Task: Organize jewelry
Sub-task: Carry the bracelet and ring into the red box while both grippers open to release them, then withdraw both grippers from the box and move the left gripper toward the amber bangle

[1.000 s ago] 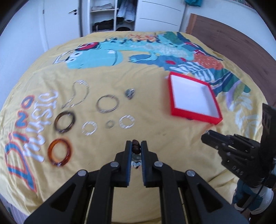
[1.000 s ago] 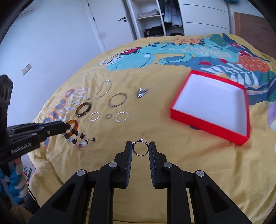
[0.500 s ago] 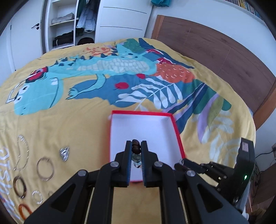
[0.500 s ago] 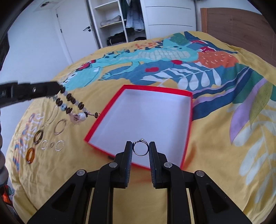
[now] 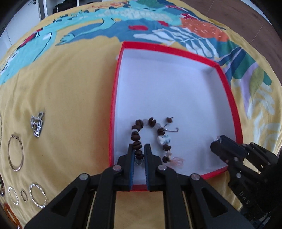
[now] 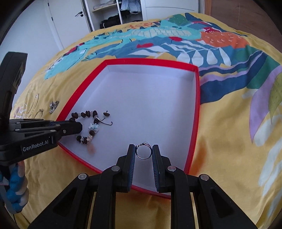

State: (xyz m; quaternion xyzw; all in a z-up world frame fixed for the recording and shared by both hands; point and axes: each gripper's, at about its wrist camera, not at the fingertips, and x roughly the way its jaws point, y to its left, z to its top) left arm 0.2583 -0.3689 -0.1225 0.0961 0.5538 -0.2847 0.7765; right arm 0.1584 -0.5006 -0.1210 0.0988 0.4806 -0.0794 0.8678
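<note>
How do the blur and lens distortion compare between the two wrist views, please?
Left wrist view: strong fisheye bowing of the red box, slight smear on the rings at the left edge. Right wrist view: the held ring is crisp, the pink tassel is smeared, and the corners go dark.

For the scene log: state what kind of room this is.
Most likely a bedroom: the work surface is a bed with a yellow dinosaur duvet, a wooden headboard behind it, and an open wardrobe with clothes.
</note>
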